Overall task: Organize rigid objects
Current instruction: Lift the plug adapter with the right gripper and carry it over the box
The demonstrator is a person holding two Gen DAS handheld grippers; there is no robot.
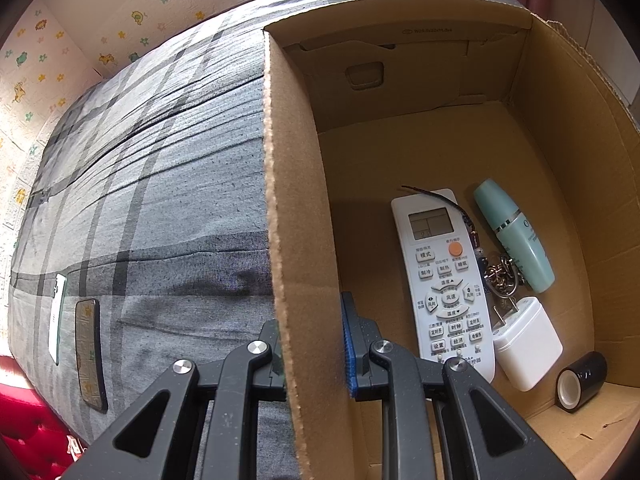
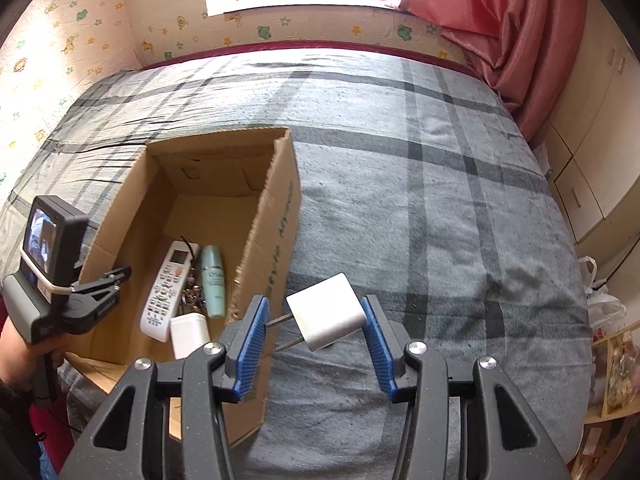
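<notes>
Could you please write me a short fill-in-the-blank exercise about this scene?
The left gripper is clamped on a wall of the cardboard ____.
The right gripper holds a white ____ with two prongs.
The key ring lies between the teal bottle and the ____.
The tape roll is ____.
Missing: box; charger; remote; black.

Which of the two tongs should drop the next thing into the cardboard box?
The right tongs: they hold a white charger beside the cardboard box. The left tongs are clamped on the box's wall, steadying it.
</notes>
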